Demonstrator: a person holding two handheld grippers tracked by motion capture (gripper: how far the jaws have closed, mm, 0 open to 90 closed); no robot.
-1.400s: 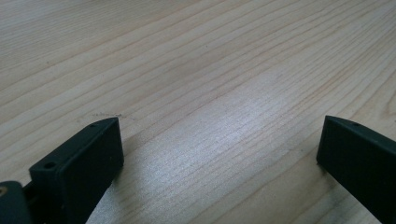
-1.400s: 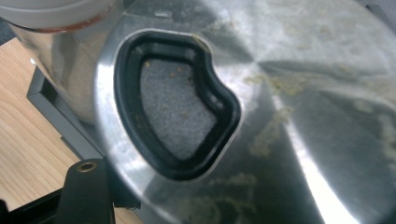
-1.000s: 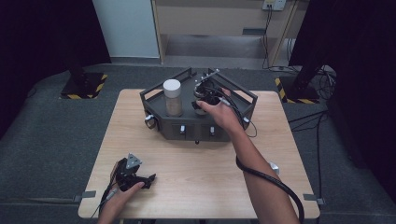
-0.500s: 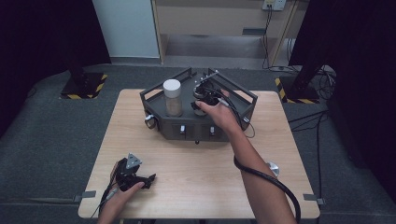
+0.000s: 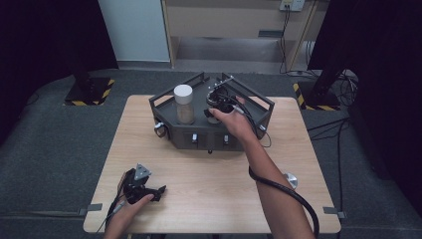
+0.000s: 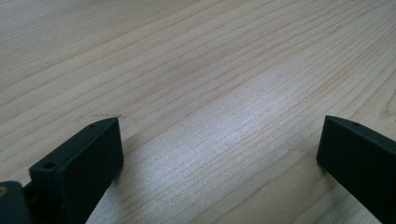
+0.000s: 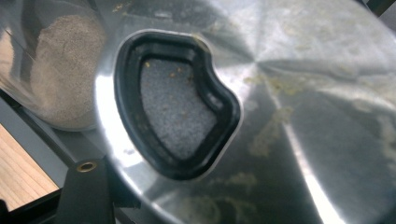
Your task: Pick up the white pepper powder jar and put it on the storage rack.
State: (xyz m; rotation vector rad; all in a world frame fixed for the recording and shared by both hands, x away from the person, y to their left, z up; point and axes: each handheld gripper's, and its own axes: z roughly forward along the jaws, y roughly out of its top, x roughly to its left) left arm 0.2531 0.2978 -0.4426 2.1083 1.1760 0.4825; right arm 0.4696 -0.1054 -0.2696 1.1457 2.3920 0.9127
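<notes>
My right gripper (image 5: 219,101) is held in a hand over the right half of a dark grey tray (image 5: 169,130) at the back of the table. In the right gripper view, a shiny metal lid (image 7: 299,116) sits very close, with a black-rimmed opening (image 7: 175,100) showing grey powder inside. One black finger (image 7: 86,196) stands beside the lid's edge; the other is hidden under the lid. A white-capped jar (image 5: 183,103) of tan powder stands in the tray's left half. My left gripper (image 5: 149,188) rests open on the wood near the front left, with nothing between its jaws.
A small round silver cap (image 5: 289,179) lies on the table (image 5: 209,174) at the right, beside the right forearm. The right gripper's black cable (image 5: 288,194) loops over the front right of the table. Dark floor surrounds the table.
</notes>
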